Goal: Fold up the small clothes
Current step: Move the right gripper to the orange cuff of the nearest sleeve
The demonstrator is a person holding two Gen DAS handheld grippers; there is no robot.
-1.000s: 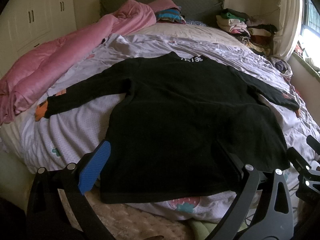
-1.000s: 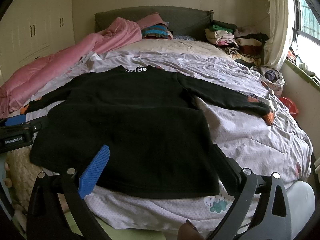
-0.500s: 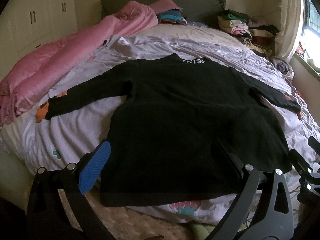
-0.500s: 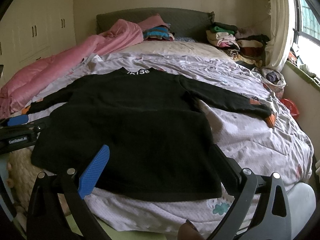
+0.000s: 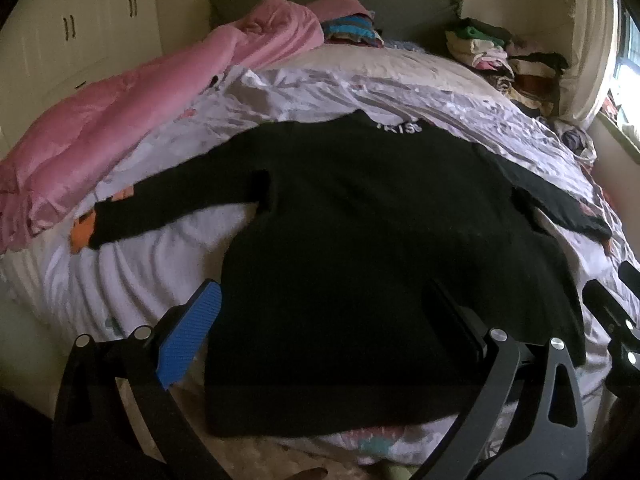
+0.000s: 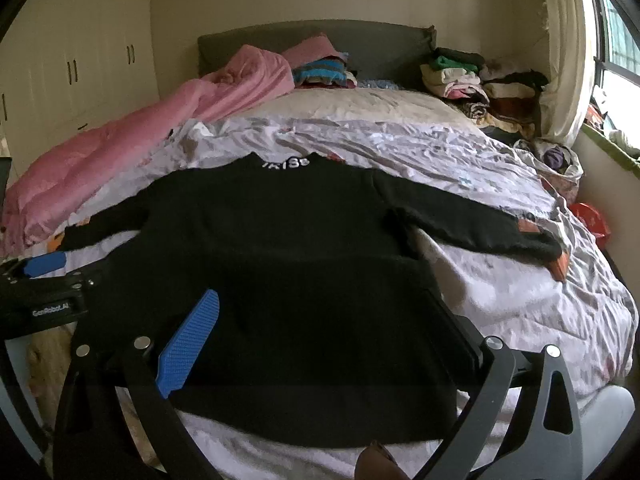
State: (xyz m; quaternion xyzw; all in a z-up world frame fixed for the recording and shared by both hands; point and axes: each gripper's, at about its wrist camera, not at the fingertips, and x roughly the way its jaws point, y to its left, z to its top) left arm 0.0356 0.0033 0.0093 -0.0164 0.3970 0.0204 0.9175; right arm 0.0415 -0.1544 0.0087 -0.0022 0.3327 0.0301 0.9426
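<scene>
Black sweater (image 5: 360,248) lies flat on bed (image 5: 168,264), front down, both sleeves spread wide, neck toward headboard (image 6: 360,40). Hem at bed's foot edge. Left gripper (image 5: 320,320) hovers over sweater's hem, jaws apart, holding nothing. Right gripper (image 6: 324,320) likewise over hem, jaws apart, empty. Pink quilt (image 5: 120,120) lies along bed side beyond sweater's left sleeve. Folded clothes stack (image 6: 472,76) sits near headboard.
</scene>
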